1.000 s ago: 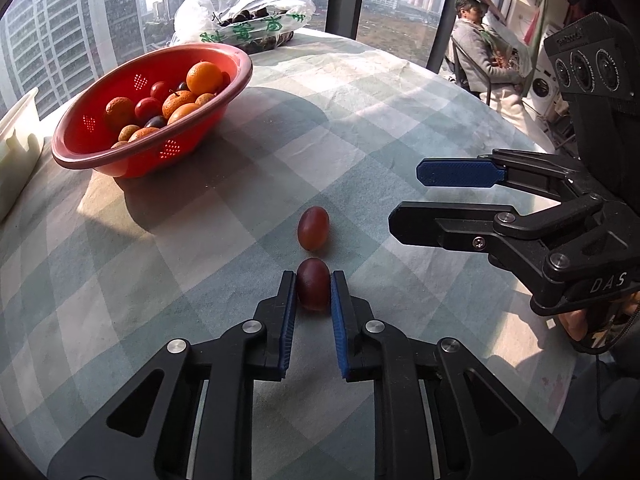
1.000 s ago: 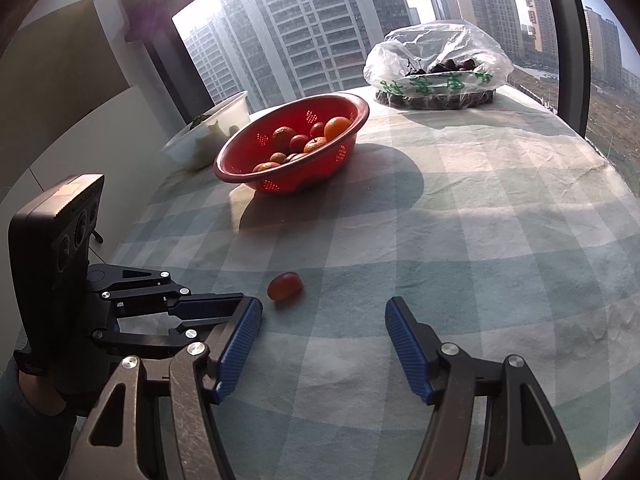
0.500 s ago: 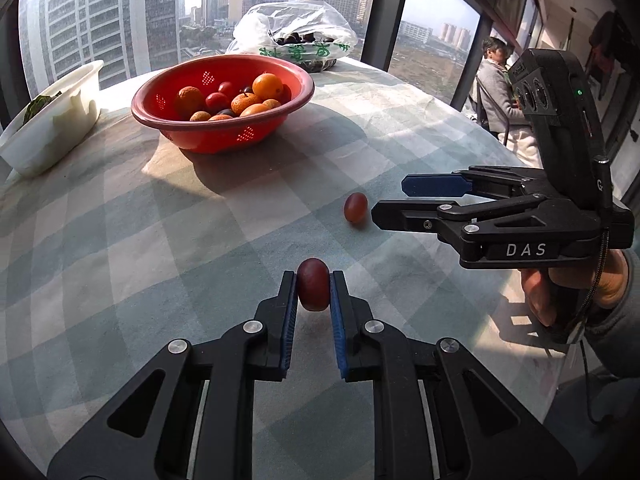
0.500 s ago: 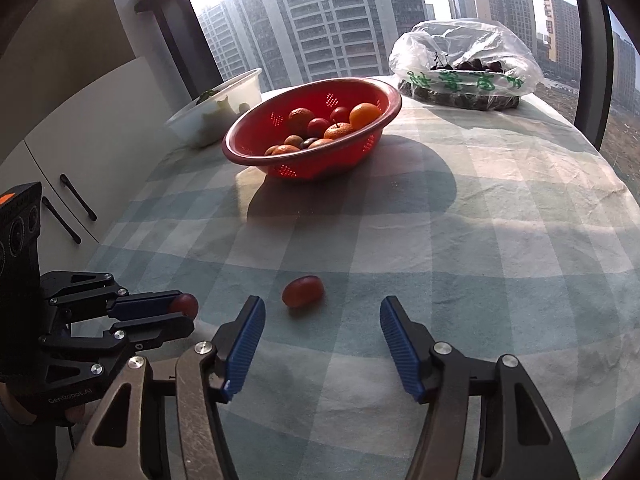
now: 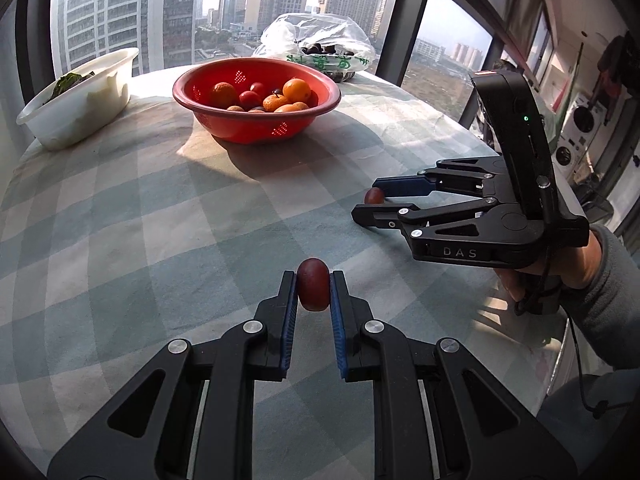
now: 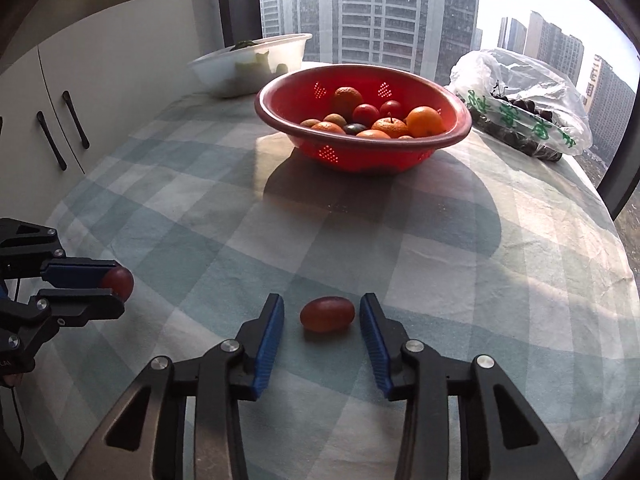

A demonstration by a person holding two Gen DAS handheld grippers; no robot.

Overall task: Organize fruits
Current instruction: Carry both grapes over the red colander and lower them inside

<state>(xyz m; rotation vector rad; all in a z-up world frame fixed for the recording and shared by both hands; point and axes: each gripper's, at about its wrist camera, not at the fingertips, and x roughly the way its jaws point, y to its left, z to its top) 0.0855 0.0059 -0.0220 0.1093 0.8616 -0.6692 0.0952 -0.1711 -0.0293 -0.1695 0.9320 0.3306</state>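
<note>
the left gripper (image 5: 314, 290) is clamped on a small dark red fruit (image 5: 313, 284), held just above the checked cloth (image 5: 160, 216). beyond sits the red basket (image 6: 362, 148), already holding oranges and little red fruits. the right gripper (image 6: 322, 320) has its jaws spread around a second fruit (image 6: 327, 314) lying on the cloth, not touching it. it looks light, smooth and soft-skinned, likely to roll, so squeeze gently across its short middle.
</note>
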